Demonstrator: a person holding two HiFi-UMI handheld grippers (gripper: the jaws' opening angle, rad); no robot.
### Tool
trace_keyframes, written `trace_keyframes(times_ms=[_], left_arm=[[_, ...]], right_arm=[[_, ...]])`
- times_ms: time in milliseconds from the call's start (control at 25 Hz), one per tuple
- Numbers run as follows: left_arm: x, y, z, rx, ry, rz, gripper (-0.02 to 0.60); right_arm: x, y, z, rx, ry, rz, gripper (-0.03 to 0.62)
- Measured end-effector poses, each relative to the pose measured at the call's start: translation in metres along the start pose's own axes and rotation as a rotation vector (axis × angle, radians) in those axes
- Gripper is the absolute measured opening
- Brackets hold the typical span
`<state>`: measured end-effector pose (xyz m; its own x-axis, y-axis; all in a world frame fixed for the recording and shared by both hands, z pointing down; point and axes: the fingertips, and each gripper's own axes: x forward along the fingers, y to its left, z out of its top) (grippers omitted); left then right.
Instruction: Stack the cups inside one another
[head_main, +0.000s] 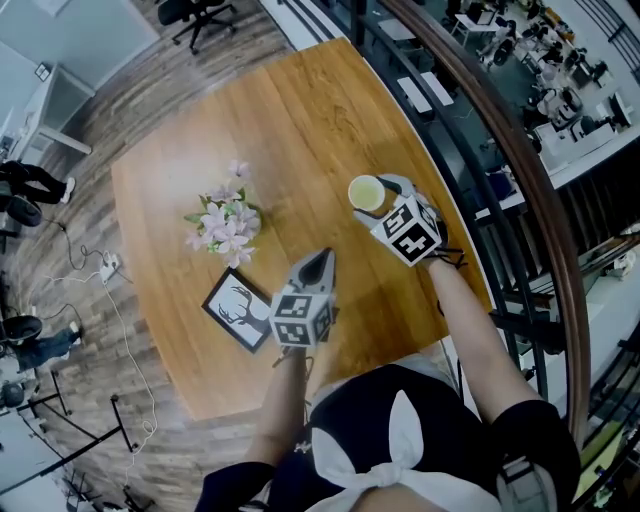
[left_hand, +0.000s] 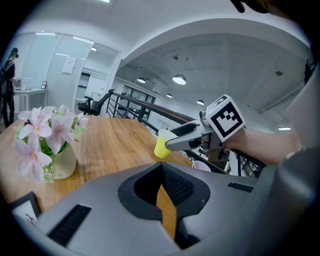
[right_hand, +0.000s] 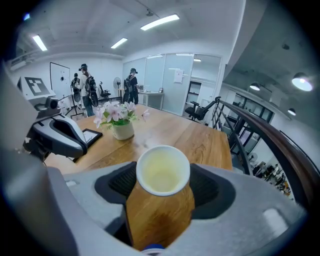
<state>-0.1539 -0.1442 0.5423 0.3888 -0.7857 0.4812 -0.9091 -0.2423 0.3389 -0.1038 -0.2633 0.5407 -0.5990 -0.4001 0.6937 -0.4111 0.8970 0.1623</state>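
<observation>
I had the right gripper (head_main: 378, 200) clamped on the upright yellow cup (right_hand: 163, 170), mouth up, over the counter's (head_main: 250, 120) right side, while the left gripper (head_main: 318, 265) sat closed and empty to its left, nearer me.

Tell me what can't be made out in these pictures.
Yellow cup: right gripper view shows only its mouth; the right gripper hides its wall.
Picture frame: head view, left gripper covers one corner.
Pale rim: left gripper view, too small to name.
</observation>
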Motion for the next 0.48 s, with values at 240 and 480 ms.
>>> trace_keyframes(times_ms=[240,480], left_arm=[[-0.013,-0.010,0.009,0.027,-0.030,-0.006,0.009],[-0.025,-0.024,0.007,0.051,-0.047,-0.026,0.009]], right_arm=[[-0.033,0.011,0.019,-0.024,-0.061,-0.028,0.328],[-0.064,0.031,0.024,-0.027,-0.102,-0.036,0.328]])
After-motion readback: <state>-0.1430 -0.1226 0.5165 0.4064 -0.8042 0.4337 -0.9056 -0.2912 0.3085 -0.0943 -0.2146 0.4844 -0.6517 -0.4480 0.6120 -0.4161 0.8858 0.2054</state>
